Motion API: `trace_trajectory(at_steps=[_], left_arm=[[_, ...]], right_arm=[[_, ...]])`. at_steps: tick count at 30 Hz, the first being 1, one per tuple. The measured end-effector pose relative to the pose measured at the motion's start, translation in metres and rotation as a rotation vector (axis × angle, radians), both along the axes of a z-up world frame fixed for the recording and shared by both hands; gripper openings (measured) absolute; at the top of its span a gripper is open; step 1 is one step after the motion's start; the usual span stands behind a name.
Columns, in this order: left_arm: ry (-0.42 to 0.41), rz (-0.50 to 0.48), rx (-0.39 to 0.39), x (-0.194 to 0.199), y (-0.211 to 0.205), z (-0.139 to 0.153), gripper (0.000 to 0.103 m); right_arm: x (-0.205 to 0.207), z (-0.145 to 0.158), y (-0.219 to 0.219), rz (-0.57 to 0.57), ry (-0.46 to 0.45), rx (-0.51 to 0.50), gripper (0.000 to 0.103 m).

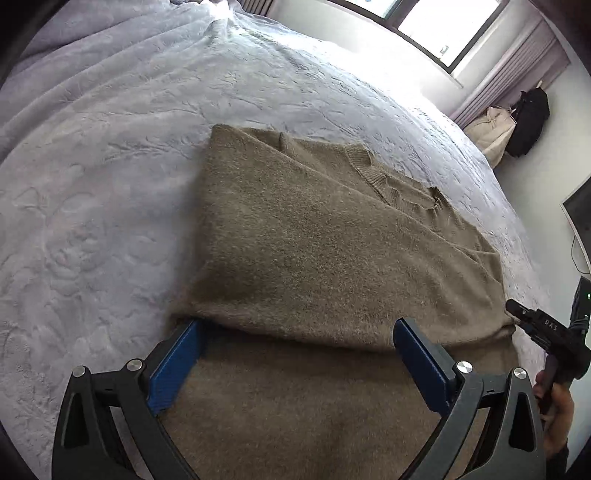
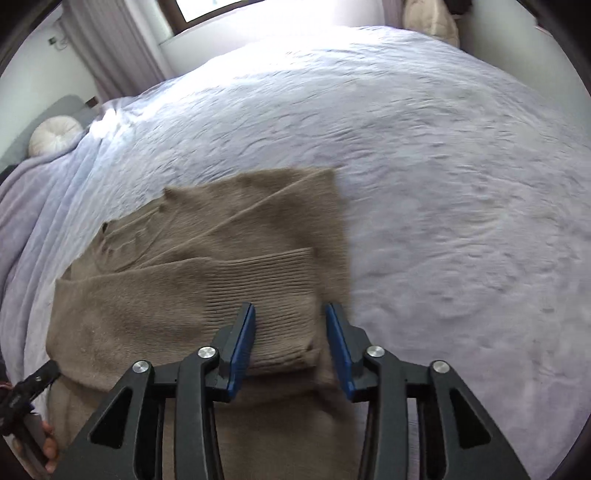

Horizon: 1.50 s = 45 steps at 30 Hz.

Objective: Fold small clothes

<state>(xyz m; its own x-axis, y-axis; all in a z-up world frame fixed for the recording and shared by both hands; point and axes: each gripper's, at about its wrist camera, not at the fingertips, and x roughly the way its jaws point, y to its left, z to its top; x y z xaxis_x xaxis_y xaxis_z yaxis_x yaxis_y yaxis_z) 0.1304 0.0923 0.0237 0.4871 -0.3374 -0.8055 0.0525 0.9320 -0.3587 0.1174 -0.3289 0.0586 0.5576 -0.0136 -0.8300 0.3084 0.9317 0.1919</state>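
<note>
One sweater [image 1: 314, 258] lay on one bed [image 1: 110, 184]. The left gripper [image 1: 297, 332] gaped wide, empty; the right gripper [image 2: 290, 314] (half open) straddled one cuff [image 2: 280, 314], unpinched.

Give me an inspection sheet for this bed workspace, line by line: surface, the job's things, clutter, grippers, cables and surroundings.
Surface: bed with a pale lavender textured bedspread, lightly rumpled.
Job's things: one brown knit sweater, partly folded, sleeves laid across the body; ribbed cuff on top.
Clutter: nothing seen on the bedspread beside the sweater.
Grippers: left gripper open wide, blue pads at the sweater's folded near edge; right gripper partly open, straddling the ribbed cuff, pads not clearly pressing it.
Cables: a thin dark cable hangs by the wall at right.
Surroundings: window with curtains, black bag and cream bag in the corner, round white cushion at the headboard.
</note>
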Motion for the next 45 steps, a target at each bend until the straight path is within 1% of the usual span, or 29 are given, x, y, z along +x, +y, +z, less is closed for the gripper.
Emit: trace_trajectory(at_steps=[1,2,3,5,6,8,9,10,11,12,13,14,15,17,18,19,20,22,24,25,27,28,29,30,31,34,39,45], left_arm=[[-0.021,-0.008,0.027,-0.009,0.0,0.007,0.103],[-0.04,-0.016,0.048,-0.018,0.002,0.013,0.103],[-0.063,-0.03,0.055,-0.025,0.0,0.019,0.103],[-0.095,-0.064,0.038,-0.029,-0.006,0.03,0.103],[-0.108,-0.075,0.031,-0.027,-0.013,0.035,0.103],[-0.131,-0.1,0.038,-0.02,-0.03,0.041,0.103],[-0.131,-0.103,0.055,-0.014,-0.038,0.038,0.103],[-0.117,-0.098,0.101,-0.004,-0.046,0.03,0.103],[-0.092,-0.076,0.169,0.005,-0.05,0.022,0.103],[-0.045,-0.038,0.251,0.014,-0.05,0.008,0.103],[0.015,-0.012,0.307,0.02,-0.045,-0.006,0.103],[0.034,-0.021,0.299,0.018,-0.038,-0.012,0.103],[0.017,-0.034,0.271,0.01,-0.03,-0.01,0.103],[-0.018,-0.012,0.268,-0.005,-0.018,0.005,0.103],[-0.043,-0.008,0.245,-0.009,-0.014,0.014,0.103],[-0.063,-0.001,0.214,-0.009,-0.012,0.022,0.103],[-0.077,0.011,0.184,-0.005,-0.012,0.03,0.103],[-0.092,0.028,0.13,0.011,-0.023,0.043,0.103],[-0.086,-0.02,0.104,0.026,-0.041,0.042,0.103],[-0.052,-0.047,0.141,0.035,-0.055,0.034,0.103],[0.058,-0.048,0.276,0.042,-0.075,0.01,0.103],[0.084,-0.07,0.336,0.036,-0.081,-0.001,0.103],[0.063,-0.084,0.376,0.027,-0.084,-0.004,0.103],[0.032,-0.089,0.392,0.015,-0.084,-0.002,0.103],[0.014,-0.095,0.389,-0.001,-0.08,-0.001,0.103],[0.04,-0.117,0.36,-0.037,-0.069,-0.006,0.103],[0.004,-0.136,0.377,-0.101,-0.047,-0.011,0.103],[-0.025,-0.149,0.398,-0.167,-0.033,-0.015,0.103]], right_arm=[[-0.008,0.005,-0.004,-0.03,-0.006,-0.034,0.066],[-0.016,0.012,-0.005,-0.037,-0.031,-0.055,0.068],[-0.022,0.019,-0.003,-0.021,-0.059,-0.063,0.068],[-0.027,0.028,0.016,0.065,-0.082,-0.077,0.069],[-0.025,0.028,0.033,0.125,-0.08,-0.096,0.069],[-0.016,0.023,0.067,0.243,-0.062,-0.127,0.071],[-0.008,0.016,0.087,0.303,-0.045,-0.143,0.073],[-0.004,0.008,0.099,0.337,-0.03,-0.16,0.074],[0.003,-0.002,0.109,0.354,0.003,-0.188,0.074],[0.008,-0.014,0.113,0.346,0.049,-0.234,0.074],[0.008,-0.02,0.111,0.332,0.063,-0.26,0.074],[0.003,-0.019,0.105,0.319,0.049,-0.257,0.074],[-0.002,-0.016,0.098,0.3,0.045,-0.252,0.074],[-0.017,-0.002,0.083,0.263,0.036,-0.274,0.076],[-0.022,0.005,0.079,0.24,0.032,-0.306,0.079],[-0.025,0.013,0.076,0.226,0.016,-0.325,0.08],[-0.024,0.02,0.077,0.226,-0.008,-0.312,0.08],[-0.013,0.027,0.086,0.249,-0.023,-0.257,0.081],[0.005,0.024,0.108,0.301,-0.01,-0.201,0.082],[0.014,0.017,0.118,0.33,0.016,-0.188,0.082],[0.028,-0.003,0.14,0.346,0.111,-0.251,0.082],[0.028,-0.013,0.148,0.353,0.155,-0.277,0.082],[0.022,-0.017,0.152,0.351,0.155,-0.292,0.082],[0.011,-0.015,0.152,0.348,0.125,-0.299,0.083],[0.0,-0.013,0.152,0.355,0.107,-0.293,0.084],[-0.032,-0.021,0.149,0.377,0.142,-0.254,0.084],[-0.097,-0.026,0.147,0.419,0.105,-0.287,0.085],[-0.174,-0.034,0.135,0.415,0.054,-0.281,0.088]])
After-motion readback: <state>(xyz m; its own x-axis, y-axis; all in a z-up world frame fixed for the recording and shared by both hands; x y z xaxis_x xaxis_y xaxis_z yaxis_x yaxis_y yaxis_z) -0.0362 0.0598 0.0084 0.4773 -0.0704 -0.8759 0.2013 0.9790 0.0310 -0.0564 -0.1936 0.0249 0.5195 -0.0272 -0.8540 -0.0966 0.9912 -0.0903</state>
